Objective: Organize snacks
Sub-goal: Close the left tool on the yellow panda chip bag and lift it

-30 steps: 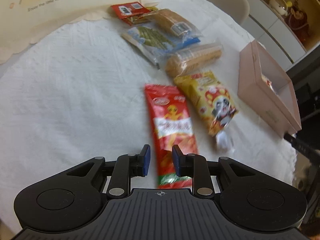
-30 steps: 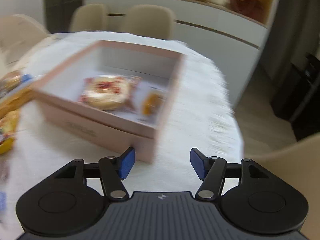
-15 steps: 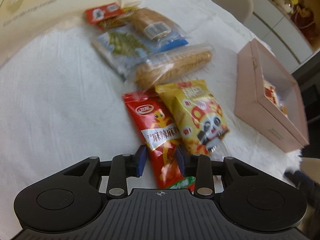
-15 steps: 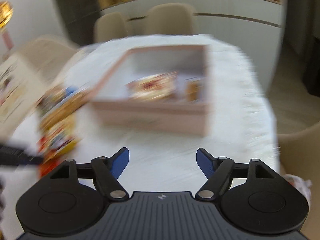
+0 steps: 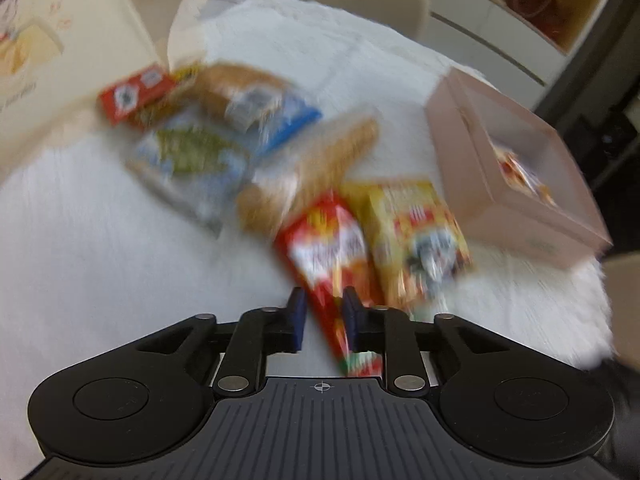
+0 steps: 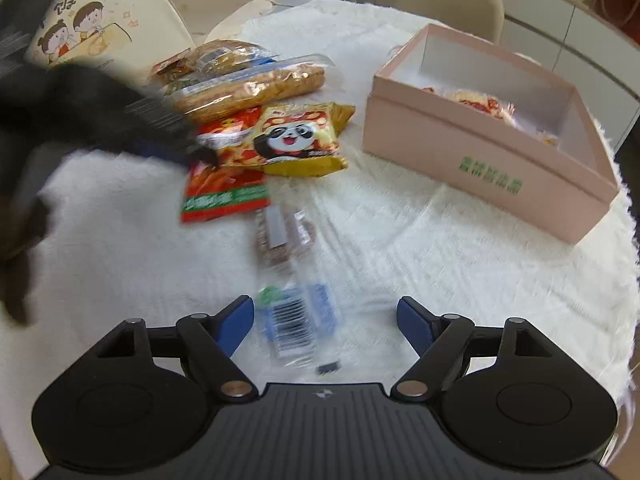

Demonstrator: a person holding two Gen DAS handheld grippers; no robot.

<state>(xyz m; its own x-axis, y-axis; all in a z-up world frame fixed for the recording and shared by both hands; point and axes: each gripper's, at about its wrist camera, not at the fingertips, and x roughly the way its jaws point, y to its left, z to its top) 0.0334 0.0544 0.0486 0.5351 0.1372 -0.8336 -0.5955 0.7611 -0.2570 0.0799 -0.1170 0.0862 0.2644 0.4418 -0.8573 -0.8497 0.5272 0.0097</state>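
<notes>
The left gripper (image 5: 323, 316), which hung over the red snack packet (image 5: 332, 256) a second ago, now has its fingers narrowed around it on the worktop (image 5: 100, 240), seemingly clamped. The right gripper (image 6: 325, 320) has swung from the pink box (image 6: 480, 152) to a clear wrapped biscuit packet (image 6: 292, 280), fingers wide apart, so both hands seem ready to load.
</notes>
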